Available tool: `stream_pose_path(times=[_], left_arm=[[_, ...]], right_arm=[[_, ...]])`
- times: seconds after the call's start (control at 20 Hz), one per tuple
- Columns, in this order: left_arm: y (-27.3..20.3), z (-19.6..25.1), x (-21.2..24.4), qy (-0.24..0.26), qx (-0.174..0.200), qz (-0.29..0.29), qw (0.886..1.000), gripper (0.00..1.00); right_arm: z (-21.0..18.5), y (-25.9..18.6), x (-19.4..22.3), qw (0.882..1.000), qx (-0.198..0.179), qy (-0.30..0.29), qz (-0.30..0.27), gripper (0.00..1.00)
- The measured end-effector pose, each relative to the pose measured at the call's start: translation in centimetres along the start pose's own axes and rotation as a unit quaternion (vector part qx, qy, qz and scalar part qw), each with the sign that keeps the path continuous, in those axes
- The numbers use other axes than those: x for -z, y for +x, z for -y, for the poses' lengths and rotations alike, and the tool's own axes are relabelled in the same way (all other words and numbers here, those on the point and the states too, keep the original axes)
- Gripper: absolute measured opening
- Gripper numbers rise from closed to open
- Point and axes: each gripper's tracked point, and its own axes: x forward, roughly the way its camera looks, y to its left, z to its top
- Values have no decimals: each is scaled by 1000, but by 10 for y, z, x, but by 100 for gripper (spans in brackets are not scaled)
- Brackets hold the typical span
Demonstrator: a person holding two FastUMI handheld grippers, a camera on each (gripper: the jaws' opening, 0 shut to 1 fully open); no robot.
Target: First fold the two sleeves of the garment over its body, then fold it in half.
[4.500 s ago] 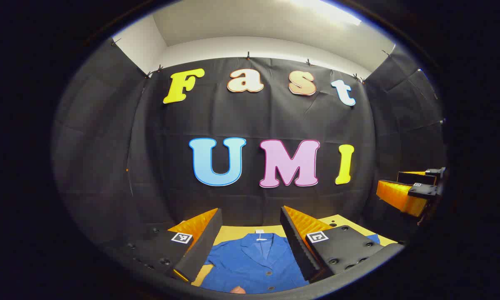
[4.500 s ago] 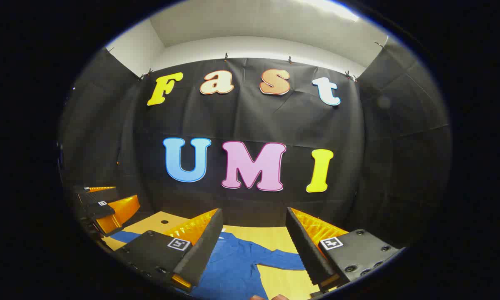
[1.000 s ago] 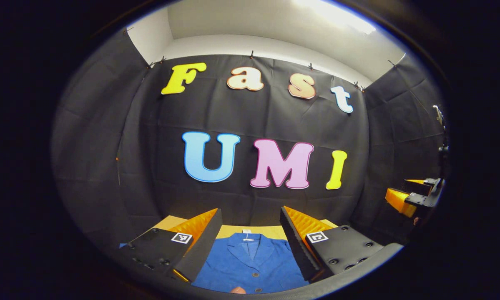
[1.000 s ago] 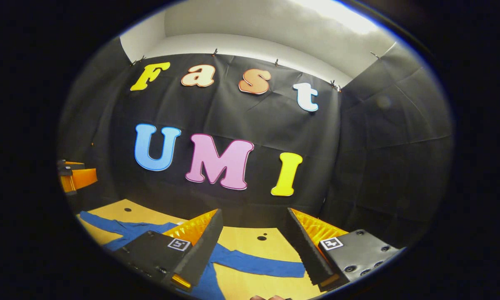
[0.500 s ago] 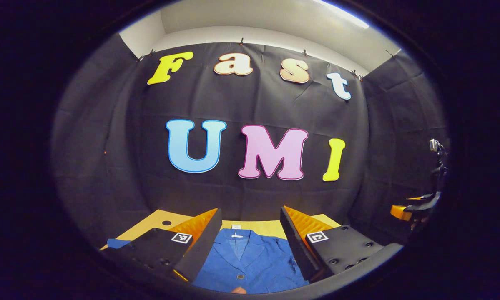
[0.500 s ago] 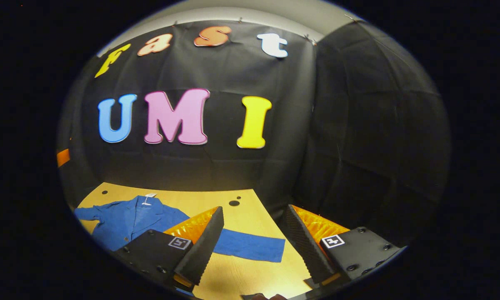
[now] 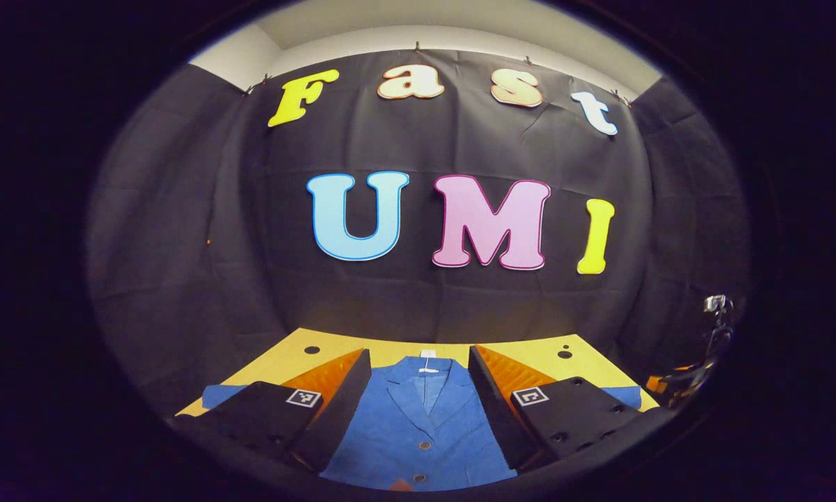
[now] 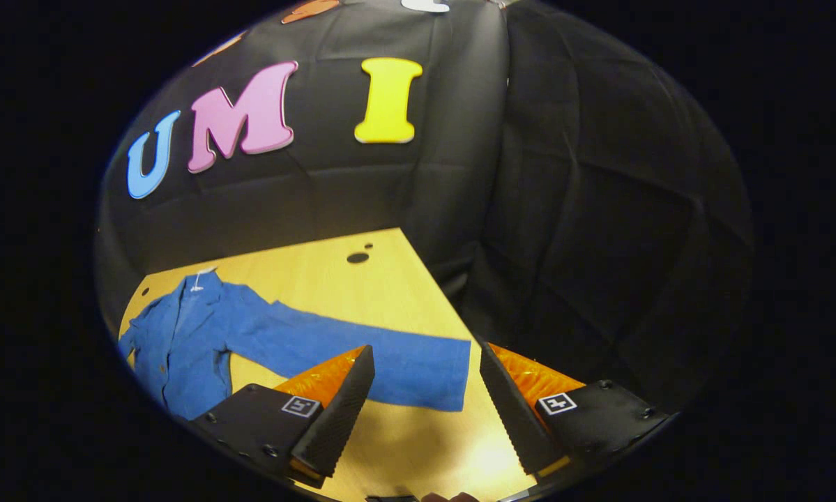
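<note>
A blue button-front jacket (image 7: 424, 425) lies flat on the yellow table (image 7: 522, 348), collar toward the wall, both sleeves spread out sideways. My left gripper (image 7: 418, 357) hangs open over the jacket's chest, nothing between its fingers. In the right gripper view the jacket body (image 8: 180, 341) lies at the left and one long sleeve (image 8: 362, 348) runs right to its cuff (image 8: 449, 376). My right gripper (image 8: 425, 352) stands open just above that cuff end, holding nothing. The right gripper (image 7: 675, 382) also peeks in at the far right edge of the left gripper view.
The table's right edge (image 8: 435, 286) drops off close beyond the cuff, with the black cloth wall behind it. Small dark holes (image 8: 357, 258) mark the tabletop near the back. Bare wood (image 8: 418, 446) lies in front of the sleeve.
My right gripper has swung right and tipped down, from over the jacket's body to above the sleeve's cuff. My left gripper has tilted down slightly over the chest. Both stayed open.
</note>
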Motion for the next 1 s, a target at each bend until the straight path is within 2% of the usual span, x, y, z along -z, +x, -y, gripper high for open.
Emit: stream_pose_path(times=[0.15, 0.35, 0.6, 0.75, 0.8, 0.85, 0.95, 1.0], left_arm=[[1, -3, -3, -1, -19, -1, 1000, 82], [3, 5, 0, 20, -24, -7, 999, 82], [9, 15, -4, 18, -14, -8, 1000, 82], [12, 16, -3, 21, -11, -10, 1000, 82], [13, 16, -3, 22, -10, -11, 1000, 82], [13, 16, -1, 24, -11, -14, 1000, 82], [13, 18, 1, 24, -7, -15, 1000, 82], [13, 20, 1, 24, -3, -16, 1000, 82]], right_arm=[[4, 26, 37, 998, 1, 27, -60, 98], [13, 50, 62, 993, 9, 53, -103, 98], [21, 62, 69, 989, 20, 81, -122, 98], [22, 60, 71, 988, 22, 77, -131, 98], [21, 64, 71, 989, 24, 72, -127, 88], [20, 64, 71, 989, 26, 64, -132, 98], [18, 65, 73, 989, 31, 46, -138, 99], [18, 66, 73, 988, 31, 36, -145, 87]])
